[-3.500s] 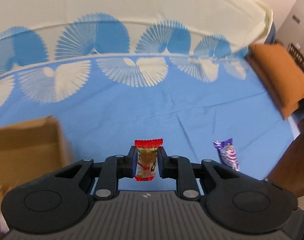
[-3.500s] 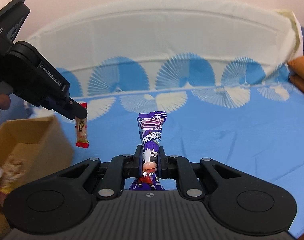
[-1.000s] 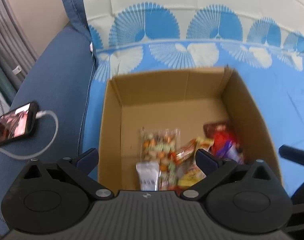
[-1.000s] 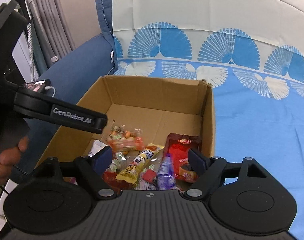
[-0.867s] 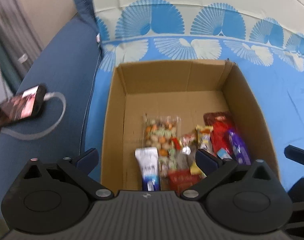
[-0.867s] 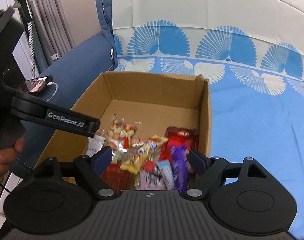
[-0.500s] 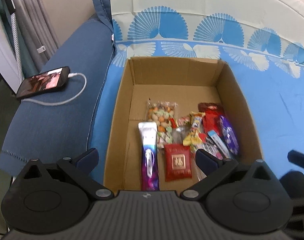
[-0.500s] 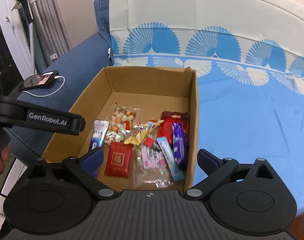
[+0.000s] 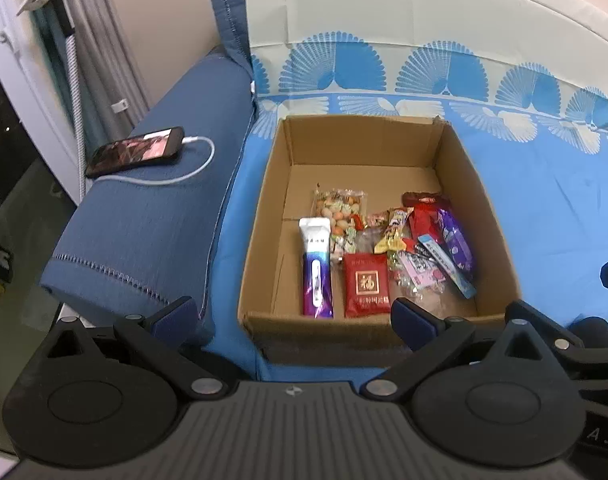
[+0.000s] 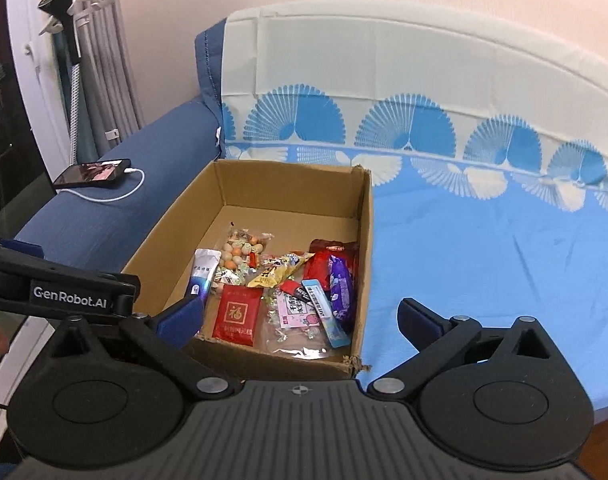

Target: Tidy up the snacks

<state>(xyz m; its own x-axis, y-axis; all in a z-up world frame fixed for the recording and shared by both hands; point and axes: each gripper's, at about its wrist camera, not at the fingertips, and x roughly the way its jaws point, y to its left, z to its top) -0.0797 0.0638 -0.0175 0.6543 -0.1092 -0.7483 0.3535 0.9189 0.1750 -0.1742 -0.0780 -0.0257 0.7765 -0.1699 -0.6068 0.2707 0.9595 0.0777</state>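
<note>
An open cardboard box (image 9: 260,216) (image 10: 366,216) stands on the blue sofa cover. It holds several snacks: a red packet (image 9: 366,290) (image 10: 237,316), a white and purple tube (image 9: 316,268) (image 10: 202,270), a purple candy bag (image 9: 456,240) (image 10: 341,288) and a clear bag of sweets (image 9: 338,208) (image 10: 240,252). My left gripper (image 9: 292,316) is open and empty, in front of the box's near wall. My right gripper (image 10: 300,318) is open and empty, in front of the box's near right corner. The left gripper's body (image 10: 64,292) shows at the left of the right wrist view.
A phone (image 9: 136,151) (image 10: 92,173) on a white cable lies on the dark blue sofa arm (image 9: 152,216) left of the box. The patterned blue cover (image 10: 504,248) stretches to the right. A white stand and grey curtain (image 10: 76,60) are at far left.
Both grippers let go of their snacks into the box and opened. Both then drew back and up, so the whole box now shows.
</note>
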